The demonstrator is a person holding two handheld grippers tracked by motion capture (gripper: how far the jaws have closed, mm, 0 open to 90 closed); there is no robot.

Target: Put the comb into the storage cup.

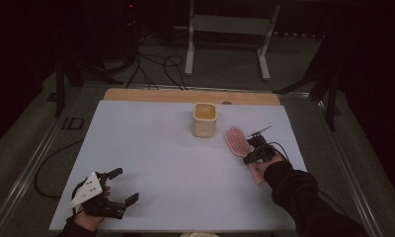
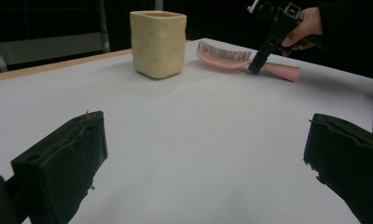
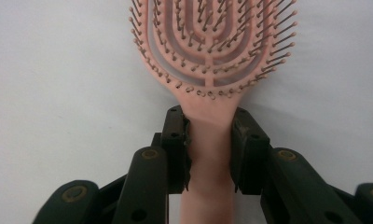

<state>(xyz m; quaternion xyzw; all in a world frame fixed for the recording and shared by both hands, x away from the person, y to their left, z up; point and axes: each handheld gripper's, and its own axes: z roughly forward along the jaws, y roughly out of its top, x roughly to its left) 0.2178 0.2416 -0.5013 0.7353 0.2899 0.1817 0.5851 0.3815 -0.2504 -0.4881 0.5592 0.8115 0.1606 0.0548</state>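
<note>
Right gripper (image 3: pixel 209 140) is clamped on the neck of the pink plastic hairbrush (image 3: pixel 212 56), jaws pressing both sides of the handle just below the bristle head; right gripper view shows both pads in contact, no gap. Brush lies flat on the white table sheet (image 1: pixel 176 163), bristles up, at the right side of the table near its right edge. In the high view the brush (image 1: pixel 235 140) sits just right of the cream square ceramic cup (image 1: pixel 205 119), near it but not touching, head pointing toward the far edge, handle running back under the right gripper (image 1: pixel 255 152) toward the person's dark sleeve (image 1: pixel 296 192). Left gripper view confirms it: brush (image 2: pixel 224 57) is down on the sheet, the right gripper (image 2: pixel 264 58) coming down steeply onto the neck, handle end sticking out past it. Cup (image 2: pixel 158 43) stands upright, apart from both grippers. Left gripper (image 1: pixel 117 190) is released, jaws spread wide with nothing between them, hovering low at the near-left corner of the sheet, well apart from brush and cup; its grey three-cornered plate (image 1: pixel 87 188) faces up. Strip of bare wooden tabletop (image 1: pixel 151 95) shows beyond the far edge of the sheet.
</note>
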